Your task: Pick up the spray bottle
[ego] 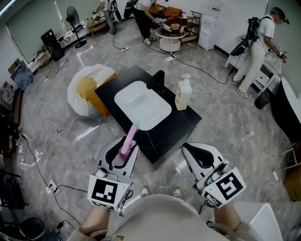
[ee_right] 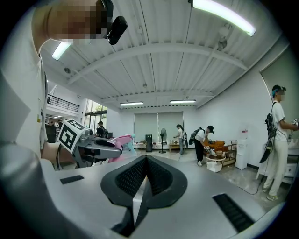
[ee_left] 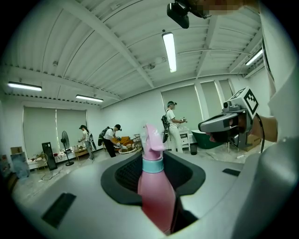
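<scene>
A: Now, held on which side?
B: On the left, by the left gripper (ego: pixel 121 151), closed on a pink plastic spray bottle (ego: pixel 128 140) with a pale teal collar. Pressed from both sides by the dark ribbed pads, low on the body.

A: Placed where?
B: In the air, off the glossy black tabletop (ego: pixel 181 123), just over its near edge in the head view. Lying along the jaws, trigger head pointing away from the person and overlapping the near rim of the white rounded-rectangle basin (ego: pixel 141 104) sunk into that tabletop.

A: And on the other side?
B: Closed on nothing at the right gripper (ego: pixel 200 151), with pads meeting along a single seam. Held beside the tabletop's near right corner, well apart from the spray bottle.

A: Anything else on the tabletop?
B: Behind the basin, a black tap (ego: pixel 160 81). Just right of it, a white pump-dispenser bottle (ego: pixel 183 93), upright near the far right edge.

A: And round about?
B: On the grey marbled floor (ego: pixel 221 117), left of the tabletop, a white and mustard-yellow beanbag (ego: pixel 87 89). Farther off, black cables and a black standing fan (ego: pixel 73 14). At far right, a person in white clothes (ego: pixel 259 44), bent toward a white desk.
</scene>
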The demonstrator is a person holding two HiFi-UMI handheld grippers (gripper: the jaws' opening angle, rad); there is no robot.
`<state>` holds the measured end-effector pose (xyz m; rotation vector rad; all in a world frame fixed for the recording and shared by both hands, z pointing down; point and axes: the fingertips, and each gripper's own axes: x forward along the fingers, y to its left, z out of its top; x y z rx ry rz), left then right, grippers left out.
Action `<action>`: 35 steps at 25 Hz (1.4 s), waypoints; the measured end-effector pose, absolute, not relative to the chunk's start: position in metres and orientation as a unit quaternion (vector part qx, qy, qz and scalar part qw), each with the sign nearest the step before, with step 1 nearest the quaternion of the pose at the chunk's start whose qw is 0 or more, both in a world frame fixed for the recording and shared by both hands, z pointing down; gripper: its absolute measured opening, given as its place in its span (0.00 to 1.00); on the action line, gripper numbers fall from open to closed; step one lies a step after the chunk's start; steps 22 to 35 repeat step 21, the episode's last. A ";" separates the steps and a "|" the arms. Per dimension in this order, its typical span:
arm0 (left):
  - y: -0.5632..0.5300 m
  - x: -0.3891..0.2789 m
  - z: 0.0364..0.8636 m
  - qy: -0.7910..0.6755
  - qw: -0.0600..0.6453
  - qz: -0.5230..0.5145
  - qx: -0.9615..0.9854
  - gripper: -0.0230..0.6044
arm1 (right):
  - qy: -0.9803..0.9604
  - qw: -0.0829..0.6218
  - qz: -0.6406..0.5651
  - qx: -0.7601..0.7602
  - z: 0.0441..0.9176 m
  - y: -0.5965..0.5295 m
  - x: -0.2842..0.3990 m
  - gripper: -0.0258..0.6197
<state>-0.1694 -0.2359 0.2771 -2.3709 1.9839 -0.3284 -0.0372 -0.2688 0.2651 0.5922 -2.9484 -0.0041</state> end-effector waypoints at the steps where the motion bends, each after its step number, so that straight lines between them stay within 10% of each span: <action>1: -0.235 -0.170 0.280 0.639 0.014 -0.108 -0.762 0.28 | -0.978 0.070 0.001 0.195 0.268 -0.269 -0.038 0.09; 35: -0.229 -0.173 0.286 0.632 0.008 -0.110 -0.767 0.28 | -0.979 0.078 0.007 0.189 0.274 -0.262 -0.046 0.09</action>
